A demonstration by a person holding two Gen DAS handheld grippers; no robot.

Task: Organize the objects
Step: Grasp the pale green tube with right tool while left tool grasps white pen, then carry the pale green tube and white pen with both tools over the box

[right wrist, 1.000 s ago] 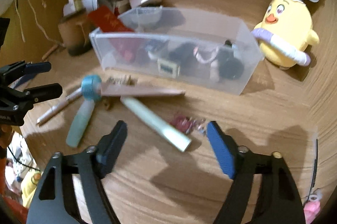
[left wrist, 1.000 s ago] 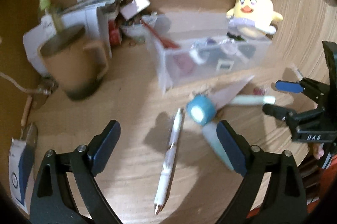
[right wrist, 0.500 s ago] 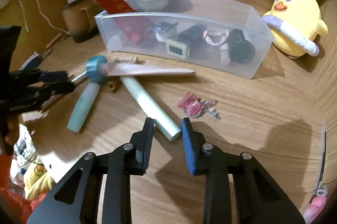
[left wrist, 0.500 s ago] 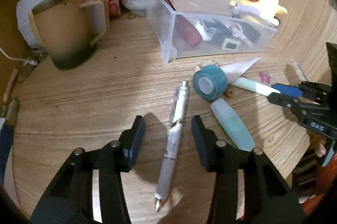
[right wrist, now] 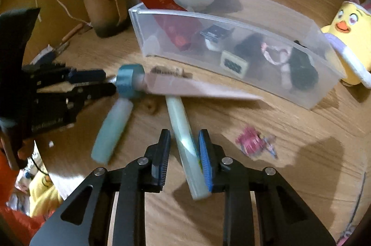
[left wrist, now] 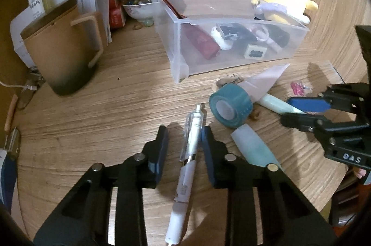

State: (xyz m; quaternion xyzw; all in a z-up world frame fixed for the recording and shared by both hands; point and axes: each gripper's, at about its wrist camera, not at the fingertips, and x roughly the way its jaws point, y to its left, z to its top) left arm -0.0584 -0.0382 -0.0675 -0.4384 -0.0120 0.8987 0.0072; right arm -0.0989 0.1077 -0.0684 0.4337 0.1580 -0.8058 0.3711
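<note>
A white pen (left wrist: 190, 153) lies on the wooden desk between the fingers of my left gripper (left wrist: 184, 144). Its jaws are closing: the right pad touches the pen and a gap shows at the left pad. My right gripper (right wrist: 184, 146) is shut on a pale green stick (right wrist: 183, 130), near its end. A teal tape roll (left wrist: 230, 105), a pale teal tube (left wrist: 252, 146) and a pinkish paper wedge (left wrist: 262, 83) lie between the two grippers. Behind them stands a clear plastic bin (left wrist: 176, 37) holding small items.
A brown mug (left wrist: 60, 51) stands at the left, with papers, boxes and a bowl behind it. A yellow plush chick (left wrist: 283, 0) sits by the bin's far end. A small pink trinket (right wrist: 251, 141) lies right of the stick.
Both grippers' jaws have narrowed from wide open. The left one sank over the pen. The right one moved onto the pale green stick and closed on it.
</note>
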